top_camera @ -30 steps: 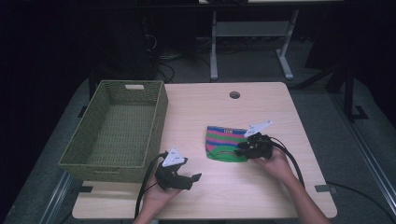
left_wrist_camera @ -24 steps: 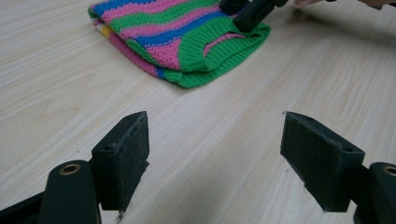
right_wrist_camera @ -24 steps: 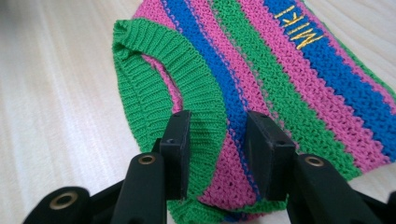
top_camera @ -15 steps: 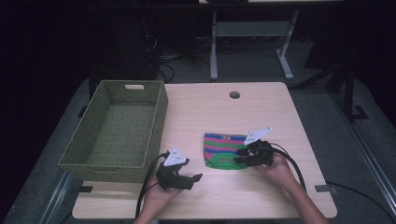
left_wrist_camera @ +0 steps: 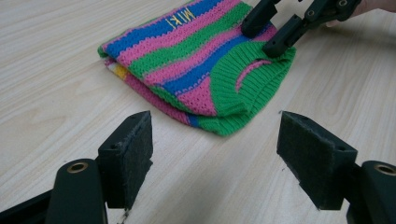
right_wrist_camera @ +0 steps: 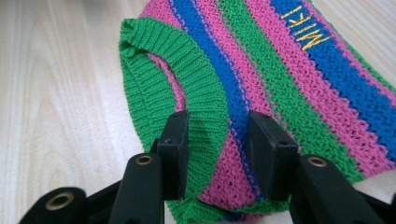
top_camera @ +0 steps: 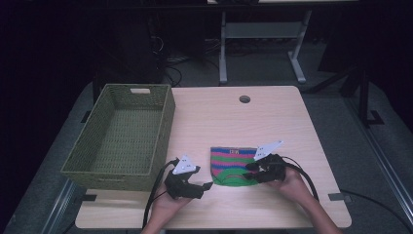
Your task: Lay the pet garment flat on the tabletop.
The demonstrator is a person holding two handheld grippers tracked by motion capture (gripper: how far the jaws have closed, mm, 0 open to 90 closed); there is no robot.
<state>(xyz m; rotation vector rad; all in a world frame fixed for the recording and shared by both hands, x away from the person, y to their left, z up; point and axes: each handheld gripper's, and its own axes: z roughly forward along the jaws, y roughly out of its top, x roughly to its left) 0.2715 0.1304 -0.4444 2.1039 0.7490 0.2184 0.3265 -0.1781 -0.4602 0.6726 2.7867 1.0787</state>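
Pale wood of the table carried a folded striped knit sweater near the person's edge, well right of the woven basket. Since a second before, the right gripper had drawn back toward the sweater's near green hem, its jaws part open and pressed down on the knit, a band of it between them. The left gripper stayed just beside the sweater, its jaws wide and empty though just closing a little, with nothing between it and the cloth.
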